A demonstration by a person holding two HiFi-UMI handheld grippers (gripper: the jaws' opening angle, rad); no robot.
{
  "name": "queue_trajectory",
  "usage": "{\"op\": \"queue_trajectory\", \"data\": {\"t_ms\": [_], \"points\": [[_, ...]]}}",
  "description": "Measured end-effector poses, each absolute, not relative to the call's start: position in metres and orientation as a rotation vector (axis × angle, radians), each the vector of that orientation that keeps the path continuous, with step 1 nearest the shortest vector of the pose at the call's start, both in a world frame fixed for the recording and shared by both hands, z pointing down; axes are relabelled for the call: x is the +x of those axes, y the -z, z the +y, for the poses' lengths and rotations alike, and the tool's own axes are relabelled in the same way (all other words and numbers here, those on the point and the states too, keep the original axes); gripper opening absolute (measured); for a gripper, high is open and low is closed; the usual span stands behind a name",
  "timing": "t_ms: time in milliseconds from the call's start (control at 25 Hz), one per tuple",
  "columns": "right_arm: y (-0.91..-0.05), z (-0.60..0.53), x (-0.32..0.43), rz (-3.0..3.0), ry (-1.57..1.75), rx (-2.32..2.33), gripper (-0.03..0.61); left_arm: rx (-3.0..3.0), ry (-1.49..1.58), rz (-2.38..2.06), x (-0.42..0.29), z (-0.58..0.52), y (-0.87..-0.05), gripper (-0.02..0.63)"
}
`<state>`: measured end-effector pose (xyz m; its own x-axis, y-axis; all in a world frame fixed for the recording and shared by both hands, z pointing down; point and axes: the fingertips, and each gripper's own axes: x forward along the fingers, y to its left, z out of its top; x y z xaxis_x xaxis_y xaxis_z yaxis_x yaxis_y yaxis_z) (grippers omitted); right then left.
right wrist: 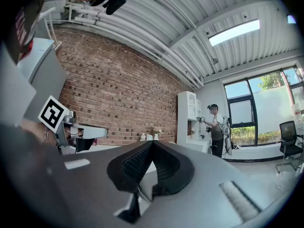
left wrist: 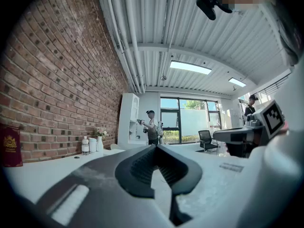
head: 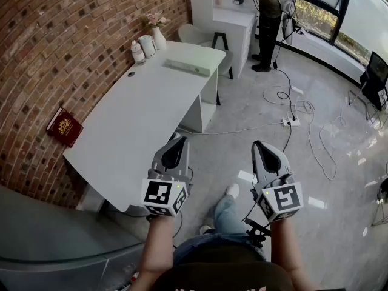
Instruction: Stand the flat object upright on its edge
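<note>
Grey left gripper (head: 181, 139), right gripper (head: 258, 144) — checkered marker cubes (head: 162, 197); blue jeans (head: 227, 218).

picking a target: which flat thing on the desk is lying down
The pale long box at the far end; the red book stands against the brick wall.

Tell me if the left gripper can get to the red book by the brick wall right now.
Probably yes. Only bare table lies between the left gripper and the red book, which stands against the wall. Its jaws are shut and would need opening.
</note>
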<state>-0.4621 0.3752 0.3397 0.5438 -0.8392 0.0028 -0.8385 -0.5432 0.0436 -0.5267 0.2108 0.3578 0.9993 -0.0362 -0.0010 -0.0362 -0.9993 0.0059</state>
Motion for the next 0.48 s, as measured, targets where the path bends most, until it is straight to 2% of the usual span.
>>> {"op": "queue_trajectory", "data": {"t_ms": [480], "points": [[-0.359, 0.377, -0.431, -1.439, -0.033, 2.75, -0.003, 3.109, -0.018, -0.076, -0.498, 0.205, -0.361, 0.0]]}}
